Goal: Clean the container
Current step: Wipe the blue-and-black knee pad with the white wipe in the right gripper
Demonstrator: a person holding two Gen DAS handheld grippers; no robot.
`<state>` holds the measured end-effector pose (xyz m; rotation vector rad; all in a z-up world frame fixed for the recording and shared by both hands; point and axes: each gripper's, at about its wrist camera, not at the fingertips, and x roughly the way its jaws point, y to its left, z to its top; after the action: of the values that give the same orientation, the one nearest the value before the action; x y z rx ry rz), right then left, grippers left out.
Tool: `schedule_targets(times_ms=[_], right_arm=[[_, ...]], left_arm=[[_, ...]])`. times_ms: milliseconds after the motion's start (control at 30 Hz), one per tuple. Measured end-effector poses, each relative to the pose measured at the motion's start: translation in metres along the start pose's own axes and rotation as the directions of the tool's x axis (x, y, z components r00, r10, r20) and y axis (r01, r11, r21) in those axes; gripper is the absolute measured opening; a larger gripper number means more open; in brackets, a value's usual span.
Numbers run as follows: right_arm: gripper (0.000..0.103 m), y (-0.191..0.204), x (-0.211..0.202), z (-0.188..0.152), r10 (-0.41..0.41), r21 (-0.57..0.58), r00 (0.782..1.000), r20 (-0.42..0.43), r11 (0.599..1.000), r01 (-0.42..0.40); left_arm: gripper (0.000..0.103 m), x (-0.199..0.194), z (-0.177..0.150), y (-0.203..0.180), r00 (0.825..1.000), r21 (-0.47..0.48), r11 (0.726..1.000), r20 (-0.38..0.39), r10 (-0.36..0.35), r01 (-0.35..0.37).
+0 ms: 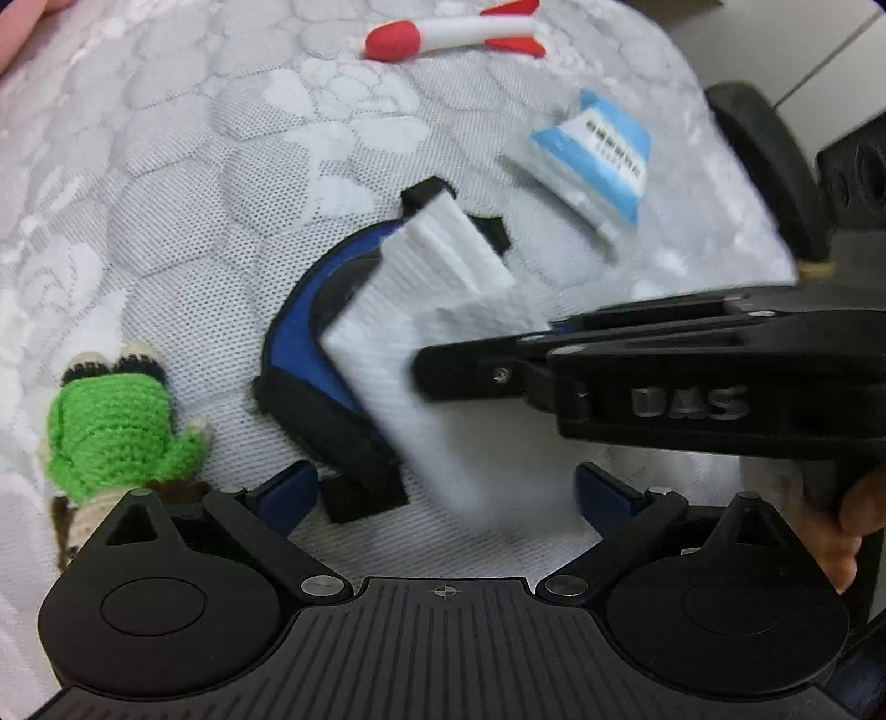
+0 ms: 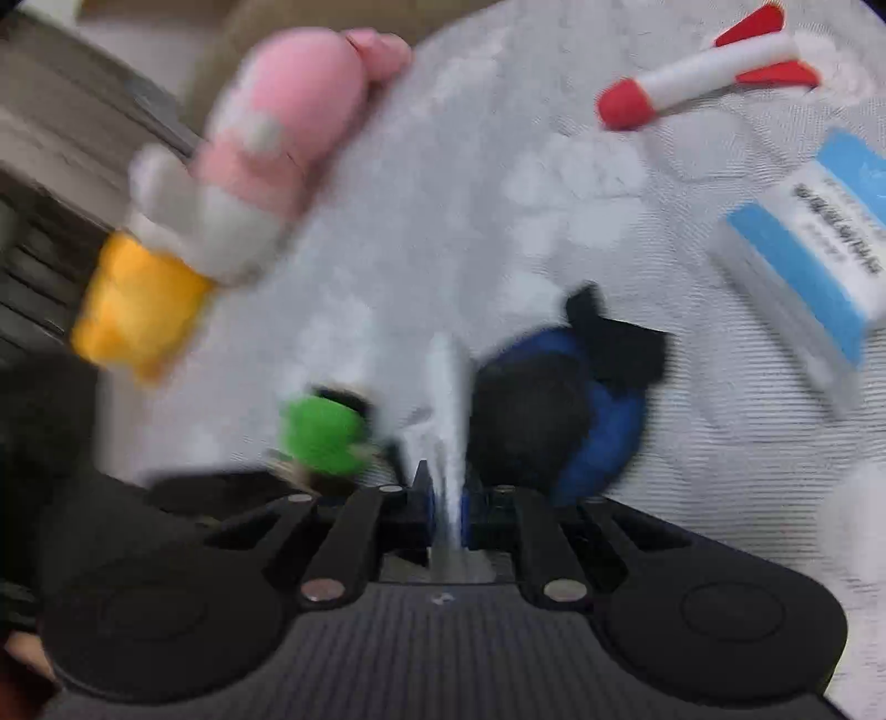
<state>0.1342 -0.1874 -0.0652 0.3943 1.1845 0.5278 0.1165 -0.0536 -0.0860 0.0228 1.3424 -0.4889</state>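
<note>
Left gripper [image 1: 443, 493]: blue-padded fingers spread wide, nothing between them, low over a grey quilted mattress [image 1: 183, 183]. Just ahead, at 12 o'clock in the left wrist view, lies the blue container [image 1: 302, 327] with black trim, partly covered by a white tissue [image 1: 410, 338]. Right gripper [image 1: 443, 365] comes in from 3 o'clock, its jaws closed narrow on the tissue's edge; a hand [image 1: 847, 526] shows at 4 o'clock. In the right wrist view the right gripper [image 2: 446, 493] pinches the tissue [image 2: 446, 421] edge-on, with the container [image 2: 559, 415] just right of it at 1 o'clock. That view is blurred, so whether tissue touches container there is unclear. Green crochet doll [image 1: 119, 429] sits at 9 o'clock near the left fingers. Farther out: blue-and-white tissue pack [image 1: 595, 160] at 1 o'clock, red-and-white toy rocket [image 1: 454, 30] at 12 o'clock by the far edge. Pink-and-yellow plush toy [image 2: 221, 183] at 10 o'clock in the right view.
</note>
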Motion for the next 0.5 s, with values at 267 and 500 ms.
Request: schedule_targets(times_ms=[267, 500], right_arm=[[0.011, -0.031, -0.018, 0.015, -0.131, 0.074, 0.988, 0.087, 0.989, 0.125], [0.016, -0.038, -0.007, 0.014, -0.286, 0.005, 0.955, 0.075, 0.958, 0.286]], left_arm=[[0.101, 0.001, 0.007, 0.01, 0.999, -0.06, 0.997, 0.009, -0.053, 0.054], [0.102, -0.001, 0.014, 0.031, 0.997, -0.178, 0.982, 0.052, -0.05, 0.058]])
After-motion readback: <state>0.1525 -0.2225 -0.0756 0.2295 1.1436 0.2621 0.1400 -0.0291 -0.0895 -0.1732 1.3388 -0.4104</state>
